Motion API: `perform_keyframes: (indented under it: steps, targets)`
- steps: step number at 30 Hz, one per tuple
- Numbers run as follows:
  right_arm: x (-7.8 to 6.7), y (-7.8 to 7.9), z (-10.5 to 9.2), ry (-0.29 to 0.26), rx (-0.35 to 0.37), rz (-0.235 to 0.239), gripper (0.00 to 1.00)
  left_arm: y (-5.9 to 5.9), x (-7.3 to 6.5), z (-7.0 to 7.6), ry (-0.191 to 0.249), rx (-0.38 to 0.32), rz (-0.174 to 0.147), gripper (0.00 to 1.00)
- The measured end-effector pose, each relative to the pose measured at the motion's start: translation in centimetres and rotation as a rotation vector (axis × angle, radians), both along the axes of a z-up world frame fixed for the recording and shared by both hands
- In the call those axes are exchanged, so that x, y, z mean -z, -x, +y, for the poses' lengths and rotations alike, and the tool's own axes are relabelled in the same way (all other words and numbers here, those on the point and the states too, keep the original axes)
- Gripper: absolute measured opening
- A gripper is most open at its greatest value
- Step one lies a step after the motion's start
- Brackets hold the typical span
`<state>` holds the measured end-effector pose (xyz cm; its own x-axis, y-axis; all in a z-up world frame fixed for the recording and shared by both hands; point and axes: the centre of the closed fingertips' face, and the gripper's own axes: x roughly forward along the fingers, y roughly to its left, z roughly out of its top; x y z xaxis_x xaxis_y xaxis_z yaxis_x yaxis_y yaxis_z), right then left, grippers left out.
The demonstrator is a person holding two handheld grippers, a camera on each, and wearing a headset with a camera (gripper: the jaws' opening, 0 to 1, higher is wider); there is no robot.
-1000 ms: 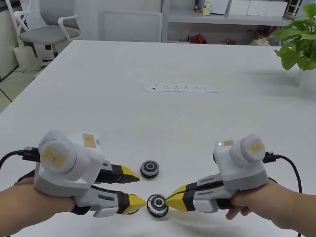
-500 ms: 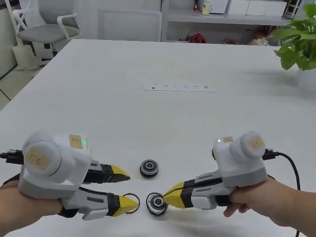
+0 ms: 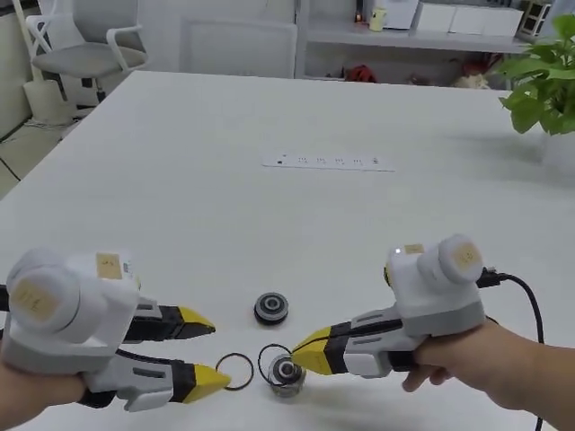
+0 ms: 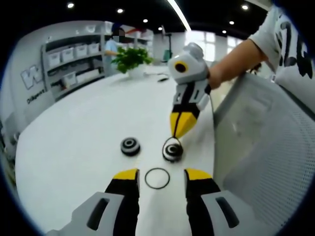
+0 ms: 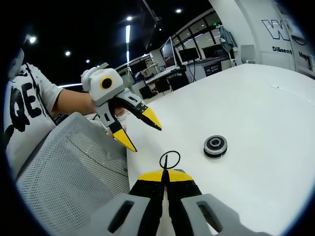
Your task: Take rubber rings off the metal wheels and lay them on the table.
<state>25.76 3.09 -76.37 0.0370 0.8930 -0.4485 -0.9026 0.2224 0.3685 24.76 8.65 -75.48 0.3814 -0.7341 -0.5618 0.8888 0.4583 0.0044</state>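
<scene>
Two small metal wheels sit near the table's front edge: one [image 3: 271,307] further out, one [image 3: 287,373] right at my right gripper [image 3: 302,357]. That gripper is shut on a thin black rubber ring [image 3: 269,358], which loops up beside the near wheel [image 4: 172,153]. The pinched ring [image 5: 170,159] stands just past the closed jaws [image 5: 166,172]. A loose rubber ring [image 3: 234,370] lies flat on the table between the jaws of my open left gripper [image 3: 208,352]. The same loose ring [image 4: 157,178] lies just ahead of the left gripper [image 4: 157,173]. The far wheel [image 5: 215,146] still wears black rubber.
A white power strip [image 3: 328,162] lies mid-table. A potted plant [image 3: 544,76] stands at the far right edge. A grey office chair [image 3: 85,45] and shelves sit beyond the table. A black cable [image 3: 530,310] trails from the right gripper.
The left gripper has drawn back to the left and let go of a ring, which now lies on the table. The right gripper stays shut at the near wheel.
</scene>
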Motion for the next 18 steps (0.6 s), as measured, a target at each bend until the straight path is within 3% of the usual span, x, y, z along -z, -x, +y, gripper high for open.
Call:
perform_keyframes:
  steps: [18]
  targets:
    - [-0.5, 0.3, 2.0, -0.014, -0.035, 0.001, 0.0, 0.0, -0.4, 1.0, 0.008, -0.035, -0.009, 0.4]
